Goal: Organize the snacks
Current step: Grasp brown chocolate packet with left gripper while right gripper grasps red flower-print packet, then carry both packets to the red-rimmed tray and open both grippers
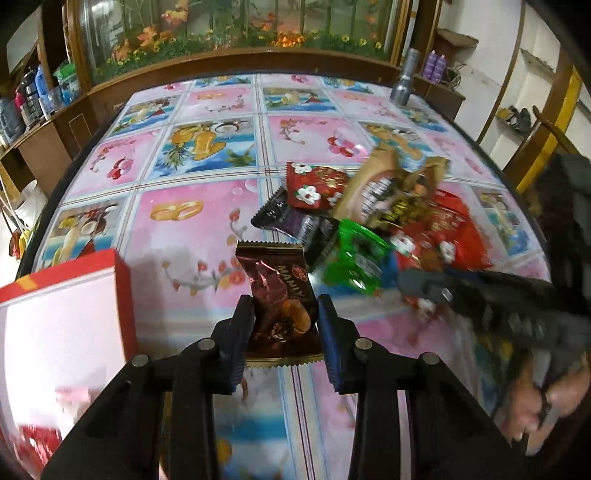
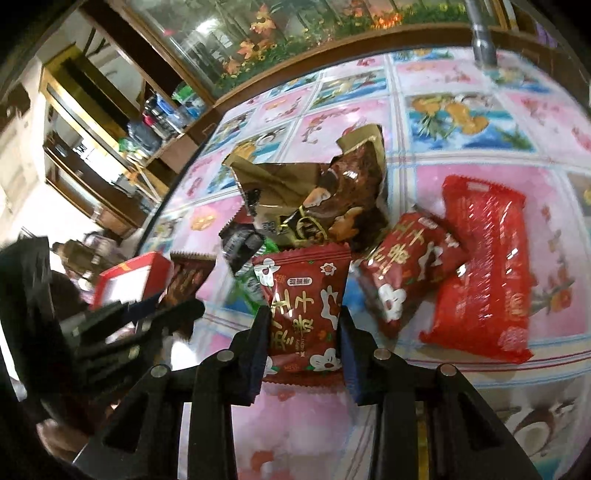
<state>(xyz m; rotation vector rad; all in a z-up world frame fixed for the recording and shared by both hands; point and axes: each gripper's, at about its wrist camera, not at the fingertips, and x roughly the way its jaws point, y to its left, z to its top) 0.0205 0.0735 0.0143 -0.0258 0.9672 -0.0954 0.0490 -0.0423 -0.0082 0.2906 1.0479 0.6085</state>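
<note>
My left gripper (image 1: 284,306) is shut on a brown foil snack packet (image 1: 275,273), held just above the patterned tablecloth (image 1: 192,206). Close to its left stands a red box with a white inside (image 1: 66,317). In the right wrist view my right gripper (image 2: 304,321) is shut on a red packet with white flowers (image 2: 303,280) at the near edge of the snack pile. That pile holds a gold-brown bag (image 2: 314,192), two more red packets (image 2: 406,273) (image 2: 484,273), a green packet (image 1: 354,258) and black ones (image 1: 291,218). The left gripper (image 2: 177,306) shows beside the red box (image 2: 129,277).
A silver bottle (image 1: 404,79) stands at the table's far right edge. A wooden cabinet with a flower scene (image 1: 229,33) runs behind the table. Shelves with bottles (image 1: 33,96) lie to the left. A hand (image 1: 546,410) grips the right tool.
</note>
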